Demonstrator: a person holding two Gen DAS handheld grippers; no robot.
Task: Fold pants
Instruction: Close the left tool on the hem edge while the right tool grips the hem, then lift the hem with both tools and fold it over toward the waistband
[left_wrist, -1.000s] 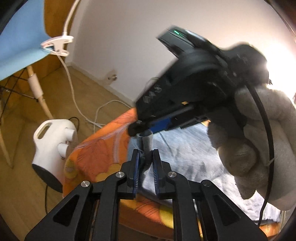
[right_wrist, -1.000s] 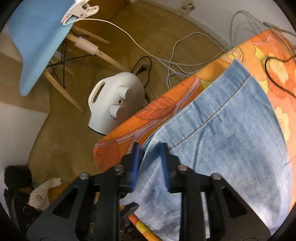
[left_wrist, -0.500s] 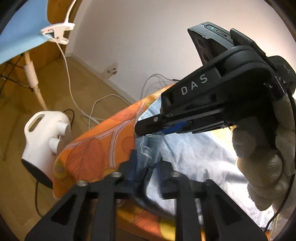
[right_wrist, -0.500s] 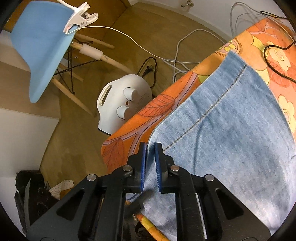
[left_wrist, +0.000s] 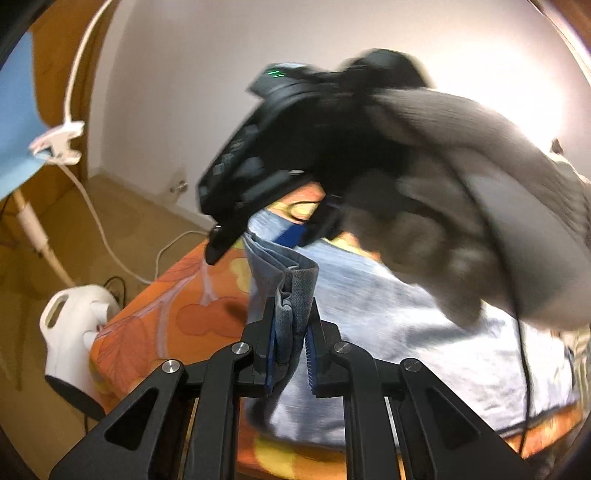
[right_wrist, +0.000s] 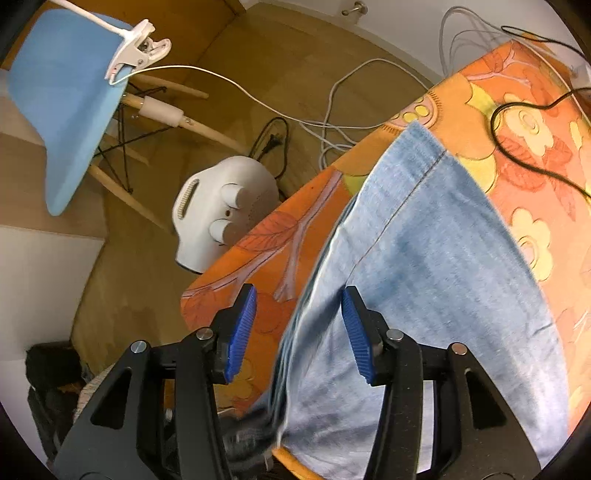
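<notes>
While the blue pants lie on the orange flowery cloth, here is what shows:

Pants: light blue jeans (right_wrist: 424, 266) spread on the orange cloth (right_wrist: 517, 147), with one edge bunched up and lifted.
Left gripper: the left gripper (left_wrist: 291, 332) has its blue pads pressed on a thick bunch of the jeans (left_wrist: 295, 284).
Right gripper: the right gripper (right_wrist: 299, 332) has its blue pads spread wide apart, with the jeans edge in the gap between them.
Writing: some pale marks show on the black tool in the left view, but they are too blurry to read.
Only in left view: a gloved hand (left_wrist: 461, 206) holding the other black tool, and a white wall (left_wrist: 184, 74).
Only in right view: a black wire (right_wrist: 524, 107) lying on the cloth.
Both views: a white heater (right_wrist: 221, 214) on the wood floor, a blue chair (right_wrist: 70, 110) with a white clip (right_wrist: 136, 48).
</notes>
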